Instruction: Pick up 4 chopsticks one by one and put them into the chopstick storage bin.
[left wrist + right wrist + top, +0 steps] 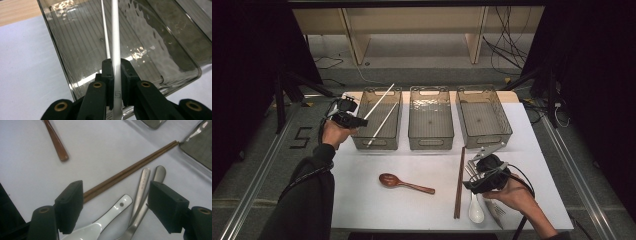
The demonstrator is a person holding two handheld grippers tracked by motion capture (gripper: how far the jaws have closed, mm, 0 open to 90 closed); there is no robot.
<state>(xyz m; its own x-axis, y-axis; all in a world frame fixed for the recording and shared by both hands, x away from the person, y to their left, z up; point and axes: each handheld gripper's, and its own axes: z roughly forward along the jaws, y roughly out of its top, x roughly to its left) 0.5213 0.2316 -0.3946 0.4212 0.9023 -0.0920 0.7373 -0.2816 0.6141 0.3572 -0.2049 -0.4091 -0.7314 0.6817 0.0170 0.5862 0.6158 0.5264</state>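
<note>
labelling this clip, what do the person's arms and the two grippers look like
Both grippers are black. The left gripper has blocky square jaws on arms with brass-coloured rivets. The right gripper has the same black block jaws and, in the high view, a grey three-cornered plate on top and a black cable. The left arm wears a dark sleeve.

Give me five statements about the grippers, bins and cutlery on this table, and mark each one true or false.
1. The left gripper is shut on a white chopstick. True.
2. The right gripper is shut on the white spoon. False: its jaws stand open above it.
3. The middle bin holds the wooden spoon. False: that spoon lies on the table.
4. The brown chopsticks lie on the table. True.
5. The right bin holds forks. False: it is empty.
</note>
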